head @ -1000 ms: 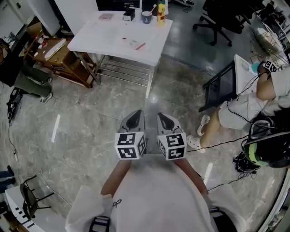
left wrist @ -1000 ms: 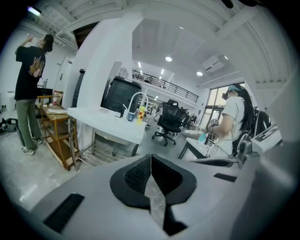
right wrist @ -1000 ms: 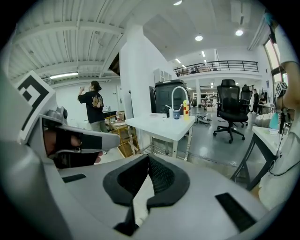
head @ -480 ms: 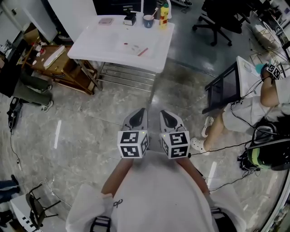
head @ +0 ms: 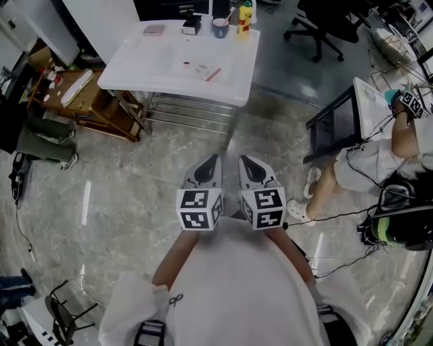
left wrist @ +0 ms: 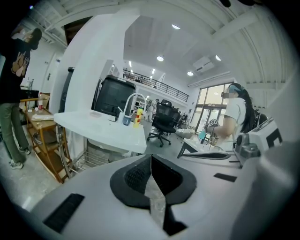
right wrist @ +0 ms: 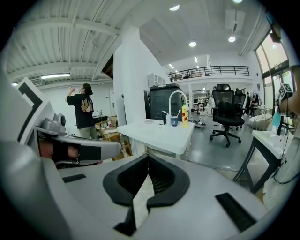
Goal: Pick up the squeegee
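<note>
Approach stage, nothing in hand.

Far left: wooden cart (head: 76, 94) with clutter, not involved.

Centre-left: white counter (head: 145, 64) ahead of the person. Along its far edge, left to right, stand a flat pink item (head: 153, 30), a black object (head: 192, 24), a cup (head: 220, 27) and a yellow bottle (head: 244, 19). A slender red item (head: 212, 73) lies nearer the middle. No view lets me pick out the squeegee. My judgement is that it is one of these small things on the counter, well apart from both grippers.

Centre: left gripper (head: 212, 162) and right gripper (head: 245, 161) are held side by side just in front of the chest, tips toward the counter. In the left gripper view the jaws meet along one seam with nothing between them. The right gripper view shows the same, closed and empty. Both are probably carried tucked and closed because the person is walking over and not reaching yet.

Right: a person (head: 379, 159) sits at a separate desk, with an office chair (head: 318, 34) beyond; neither is part of the task.

Change from the earlier head views: the counter's near edge now lies nearer the gripper tips, and the grippers sit slightly higher in the picture. The seated person has shifted a little. Both grippers stay closed throughout.

Next step calls for closing the remaining gap and then identifying the squeegee.
</note>
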`<act>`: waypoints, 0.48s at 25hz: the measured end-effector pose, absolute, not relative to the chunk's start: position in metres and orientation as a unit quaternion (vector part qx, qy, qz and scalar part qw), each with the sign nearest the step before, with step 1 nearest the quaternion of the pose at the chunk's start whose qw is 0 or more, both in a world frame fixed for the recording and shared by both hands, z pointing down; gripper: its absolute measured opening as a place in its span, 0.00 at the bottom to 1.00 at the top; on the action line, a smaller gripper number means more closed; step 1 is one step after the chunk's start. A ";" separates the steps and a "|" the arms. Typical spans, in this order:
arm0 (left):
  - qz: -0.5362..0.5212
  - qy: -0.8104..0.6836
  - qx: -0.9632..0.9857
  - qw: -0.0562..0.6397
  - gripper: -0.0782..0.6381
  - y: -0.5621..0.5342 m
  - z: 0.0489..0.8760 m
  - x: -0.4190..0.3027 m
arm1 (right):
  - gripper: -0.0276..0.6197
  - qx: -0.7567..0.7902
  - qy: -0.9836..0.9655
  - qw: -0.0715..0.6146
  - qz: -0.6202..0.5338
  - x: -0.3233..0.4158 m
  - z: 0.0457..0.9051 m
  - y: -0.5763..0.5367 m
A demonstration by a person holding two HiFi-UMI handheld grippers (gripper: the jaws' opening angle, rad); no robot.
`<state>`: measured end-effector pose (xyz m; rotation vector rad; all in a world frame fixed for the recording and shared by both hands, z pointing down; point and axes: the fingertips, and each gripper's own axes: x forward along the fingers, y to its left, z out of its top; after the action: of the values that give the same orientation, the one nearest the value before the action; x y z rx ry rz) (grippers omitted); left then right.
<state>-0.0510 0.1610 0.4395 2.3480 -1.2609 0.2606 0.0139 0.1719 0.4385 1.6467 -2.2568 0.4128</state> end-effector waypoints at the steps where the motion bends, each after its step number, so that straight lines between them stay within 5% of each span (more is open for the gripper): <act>1: 0.095 -0.457 0.855 0.227 0.15 0.161 0.438 -0.052 | 0.09 0.577 -0.789 0.157 0.143 0.013 0.436 0.170; 12: 0.082 -0.464 0.854 0.218 0.15 0.157 0.434 -0.066 | 0.08 0.579 -0.790 0.154 0.129 0.000 0.429 0.170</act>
<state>-0.0657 0.1569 0.4340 2.3658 -1.2861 0.2272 0.0002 0.1695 0.4293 1.6589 -2.2651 0.3711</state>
